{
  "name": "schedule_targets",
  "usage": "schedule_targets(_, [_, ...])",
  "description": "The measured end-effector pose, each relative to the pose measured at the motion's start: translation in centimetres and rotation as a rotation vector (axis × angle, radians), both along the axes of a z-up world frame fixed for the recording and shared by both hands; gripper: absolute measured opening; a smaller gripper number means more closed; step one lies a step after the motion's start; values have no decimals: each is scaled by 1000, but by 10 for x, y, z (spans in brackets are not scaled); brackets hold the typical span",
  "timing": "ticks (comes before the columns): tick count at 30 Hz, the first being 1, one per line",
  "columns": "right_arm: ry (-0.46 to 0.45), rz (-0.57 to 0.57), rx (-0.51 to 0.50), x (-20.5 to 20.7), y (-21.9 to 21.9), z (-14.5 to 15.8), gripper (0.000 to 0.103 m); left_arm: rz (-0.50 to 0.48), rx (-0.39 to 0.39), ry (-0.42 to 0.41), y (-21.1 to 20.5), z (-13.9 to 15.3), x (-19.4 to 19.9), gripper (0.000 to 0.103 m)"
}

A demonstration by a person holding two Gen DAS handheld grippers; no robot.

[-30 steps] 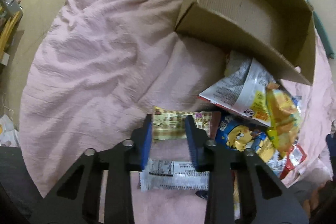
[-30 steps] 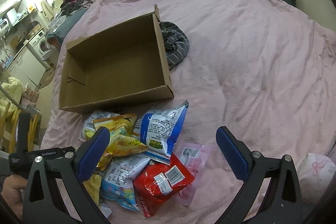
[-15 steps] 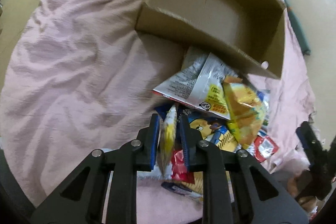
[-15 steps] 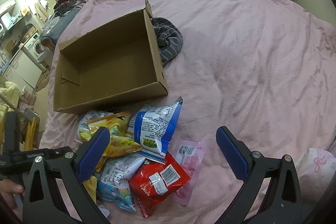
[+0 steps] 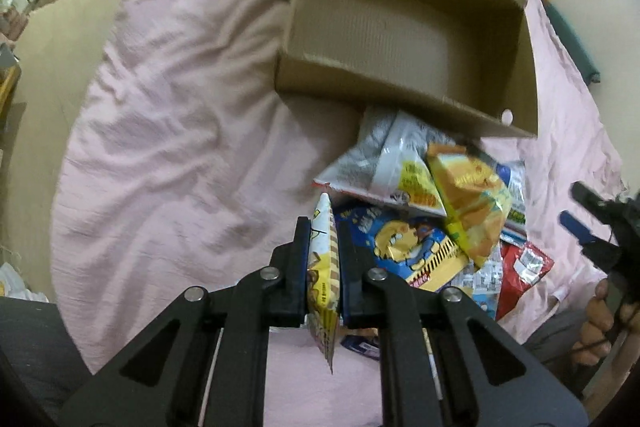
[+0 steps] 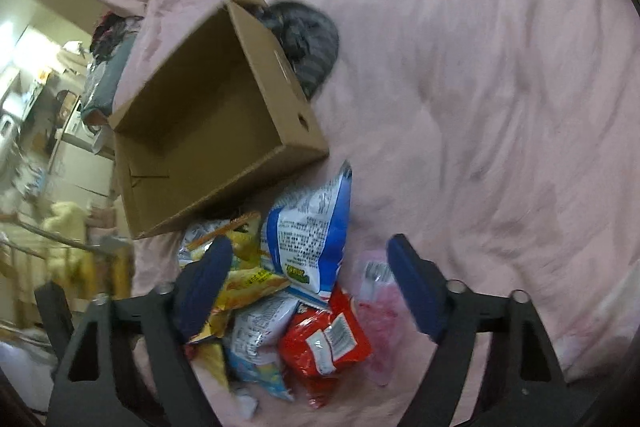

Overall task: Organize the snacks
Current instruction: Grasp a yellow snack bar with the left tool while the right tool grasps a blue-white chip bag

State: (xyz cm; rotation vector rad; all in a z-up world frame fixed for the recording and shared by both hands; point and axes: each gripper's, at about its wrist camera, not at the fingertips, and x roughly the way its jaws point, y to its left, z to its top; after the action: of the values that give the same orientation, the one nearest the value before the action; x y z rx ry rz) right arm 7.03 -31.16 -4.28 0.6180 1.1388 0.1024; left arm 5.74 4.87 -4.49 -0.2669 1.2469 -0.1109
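Note:
My left gripper (image 5: 323,227) is shut on a flat yellow-and-white snack packet (image 5: 324,279), held edge-up above the pink bedspread. An empty cardboard box (image 5: 400,39) lies open beyond it, with a pile of snack bags (image 5: 452,211) at its near wall. In the right wrist view the same box (image 6: 200,131) sits at upper left. My right gripper (image 6: 308,263) hovers over the pile, its jaws closing with nothing pressed between them. A blue-and-white bag (image 6: 312,231), a red bag (image 6: 324,343) and a pink packet (image 6: 376,291) lie beneath it.
A grey striped cloth (image 6: 308,43) lies bunched behind the box. The pink bedspread (image 6: 500,87) stretches wide to the right of the pile. The bed's edge and floor (image 5: 52,39) run along the left. A hand (image 5: 600,327) holds the other gripper at far right.
My left gripper shut on the yellow packet and lifted it, turning it edge-up. My right gripper dropped toward the pile, rolled, and its jaws narrowed.

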Motion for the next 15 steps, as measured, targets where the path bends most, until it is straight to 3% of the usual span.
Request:
schedule_targets(6, [134,55,16,30,16,-35,72,43,-5,-1,25,3,5,9])
schedule_targets(11, [180,67,-37,42,28,-54,72,44,17,-18,-9,-10,10,9])
schedule_targets(15, [195,108,-26,42,40,-60,54,28,34,-40,-10,-9,8,9])
